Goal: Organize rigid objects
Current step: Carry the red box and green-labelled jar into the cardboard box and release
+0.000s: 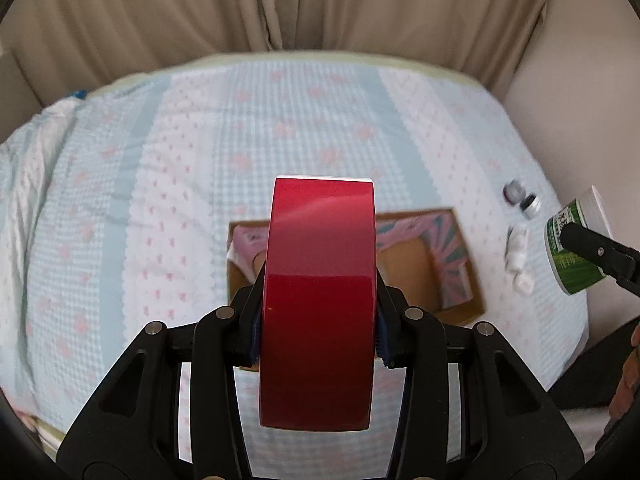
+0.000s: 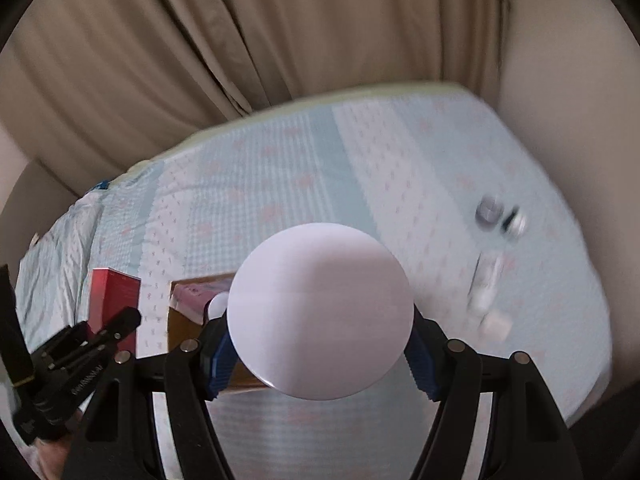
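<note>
left claw [image 1: 318, 320]: I had it clamped on the red box [image 1: 320, 300], above the open carton [image 1: 460, 280]
right claw [image 2: 320, 344]: gripped the green jar [image 1: 572, 252], white lid [image 2: 320, 312] facing camera
bed [image 1: 200, 160]: small bottles [image 1: 520, 216] lay far right

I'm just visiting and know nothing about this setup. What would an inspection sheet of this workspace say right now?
Surface: bed with a blue and pink patterned cover.
Job's things: red box held by the left gripper; green jar with a white lid held by the right gripper; open cardboard box on the bed.
Clutter: small bottles and jars lying right of the cardboard box, blurred.
Grippers: both shut on their items, above the bed.
Cables: nothing seen.
Surroundings: beige curtain behind the bed.
</note>
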### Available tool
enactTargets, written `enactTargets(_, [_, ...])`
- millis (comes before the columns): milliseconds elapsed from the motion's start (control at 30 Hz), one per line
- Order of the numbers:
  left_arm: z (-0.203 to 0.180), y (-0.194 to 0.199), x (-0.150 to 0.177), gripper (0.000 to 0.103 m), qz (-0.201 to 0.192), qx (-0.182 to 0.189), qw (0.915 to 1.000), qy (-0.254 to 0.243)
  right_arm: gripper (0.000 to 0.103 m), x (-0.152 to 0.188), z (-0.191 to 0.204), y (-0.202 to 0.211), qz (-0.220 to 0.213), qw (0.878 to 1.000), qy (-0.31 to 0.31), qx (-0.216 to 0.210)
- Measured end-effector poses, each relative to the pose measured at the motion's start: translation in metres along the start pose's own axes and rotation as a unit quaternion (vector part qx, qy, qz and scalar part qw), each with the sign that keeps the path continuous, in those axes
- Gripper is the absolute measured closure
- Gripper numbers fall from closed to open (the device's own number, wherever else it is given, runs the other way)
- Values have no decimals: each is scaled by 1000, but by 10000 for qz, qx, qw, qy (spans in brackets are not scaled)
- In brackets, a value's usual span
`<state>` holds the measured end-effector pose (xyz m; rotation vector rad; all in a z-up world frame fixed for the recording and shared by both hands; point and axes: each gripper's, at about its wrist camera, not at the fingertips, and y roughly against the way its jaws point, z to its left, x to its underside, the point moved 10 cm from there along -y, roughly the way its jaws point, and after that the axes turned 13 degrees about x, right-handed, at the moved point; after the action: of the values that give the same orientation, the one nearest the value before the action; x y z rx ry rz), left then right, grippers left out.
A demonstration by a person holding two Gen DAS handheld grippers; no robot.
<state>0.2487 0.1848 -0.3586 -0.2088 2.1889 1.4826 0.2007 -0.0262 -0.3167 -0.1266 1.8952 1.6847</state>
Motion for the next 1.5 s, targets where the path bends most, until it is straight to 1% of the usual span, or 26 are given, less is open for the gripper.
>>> enactTargets(167, [29,-38,11,65,362,46,9993,57,36,30,17,-38,623,9978,-226,90])
enactTargets(267, [44,-64,19,65,593,55,9982,108,36,43,30,-68,990,9945,-339,102])
enactTargets(433, [55,-106,33,65,934,100,9956,37,36,59,39,-116,1402,9889,-458,185])
enactTargets(533, [57,-127,43,65,1114,151,9937,-21,36,67,42,-144,1578,9858,-504,267])
enactTargets(633, [57,-141,51,65,1261,139,9917,-215,36,75,44,-165,1734,9826,-584,307])
enactTargets(767, [57,-150,55,65,1388,113,9896,-373,36,82,48,-179,1889,9796,-623,272])
enactTargets(867, [55,-149,53,65,1368,154,9897,-405,36,81,47,-185,1936,9784,-677,253])
enactTargets(1000, [49,-150,55,64,1390,115,9887,-541,36,79,46,-189,2015,9760,-774,303])
enactTargets(1033, [48,-149,56,60,1361,149,9890,-556,36,78,45,-189,2033,9752,-811,314])
enactTargets(1067, [46,-148,56,52,1329,151,9893,-581,32,78,44,-190,2056,9743,-880,282])
enactTargets(1100, [46,-146,56,19,1295,134,9896,-616,16,77,43,-190,2008,9746,-962,252])
enactTargets(1133, [45,-144,55,0,1278,136,9896,-649,5,74,40,-187,1886,9760,-1064,251])
enactTargets(1167, [43,-142,55,0,1230,166,9901,-660,0,71,37,-183,1741,9779,-1135,229])
enactTargets(1233, [43,-141,57,0,1249,221,9900,-611,0,67,36,-178,1592,9807,-1123,131])
enactTargets(1367, [48,-139,59,0,1298,190,9899,-534,0,72,33,-176,1586,9818,-1034,181])
enactTargets(1500, [52,-133,57,0,1242,133,9909,-500,0,77,28,-175,1647,9795,-1148,169])
